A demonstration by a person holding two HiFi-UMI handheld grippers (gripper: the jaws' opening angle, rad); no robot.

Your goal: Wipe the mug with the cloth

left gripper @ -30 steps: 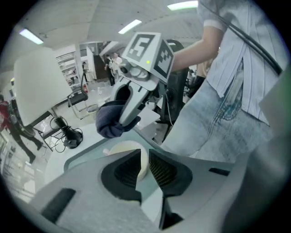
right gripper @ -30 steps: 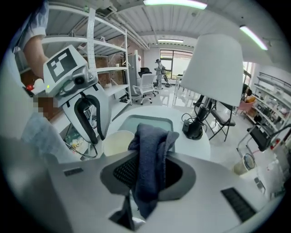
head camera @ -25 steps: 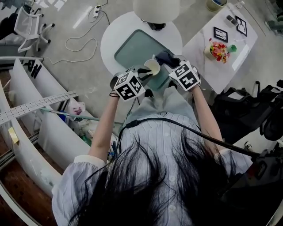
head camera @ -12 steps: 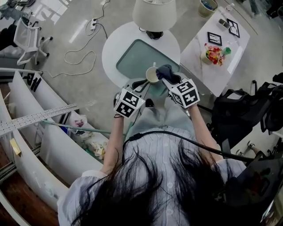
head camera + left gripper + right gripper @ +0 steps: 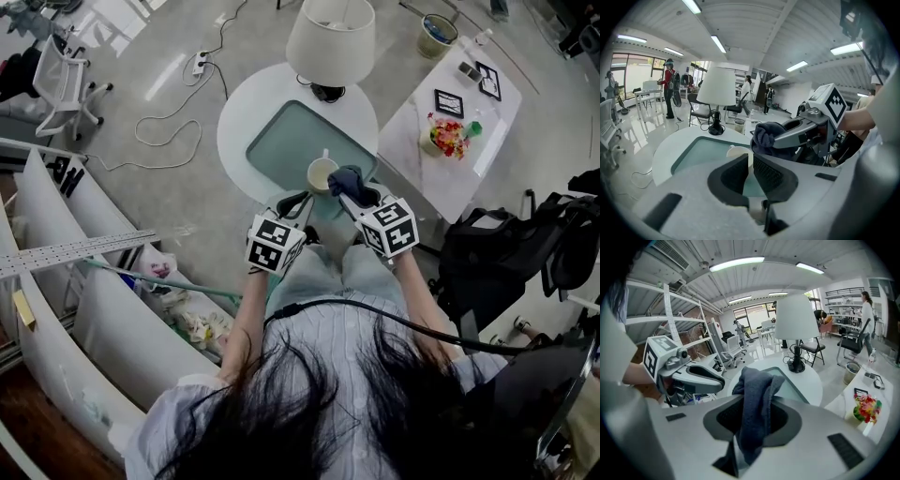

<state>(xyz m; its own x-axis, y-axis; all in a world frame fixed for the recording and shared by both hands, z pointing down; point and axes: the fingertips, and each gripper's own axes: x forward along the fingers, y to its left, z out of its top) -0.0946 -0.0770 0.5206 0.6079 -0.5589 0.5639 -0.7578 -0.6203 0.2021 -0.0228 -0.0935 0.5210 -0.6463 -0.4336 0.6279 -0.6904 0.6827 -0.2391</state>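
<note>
A cream mug (image 5: 321, 173) hangs over the near edge of the round table (image 5: 242, 112). My left gripper (image 5: 298, 202) is shut on it; in the left gripper view the mug's wall (image 5: 739, 153) stands pinched between the pads of the left gripper (image 5: 751, 161). A dark blue cloth (image 5: 347, 180) is bunched against the mug's right side, with my right gripper (image 5: 356, 195) shut on it. In the right gripper view the cloth (image 5: 754, 399) fills the right gripper (image 5: 754, 411), hiding the mug. The left gripper view shows the cloth (image 5: 766, 136) beside the mug.
A white lamp (image 5: 330, 37) stands at the round table's far side, behind a green inlay (image 5: 291, 131). A white side table (image 5: 469, 141) with a bowl of flowers (image 5: 442, 133) is at the right. Black bags (image 5: 497, 253) lie right, shelving (image 5: 56, 272) left, cables (image 5: 169, 112) on the floor.
Both grippers have kept hold of the mug and the cloth. The cloth has slid from the mug's far right rim down to its right side. The head view has drawn back.
</note>
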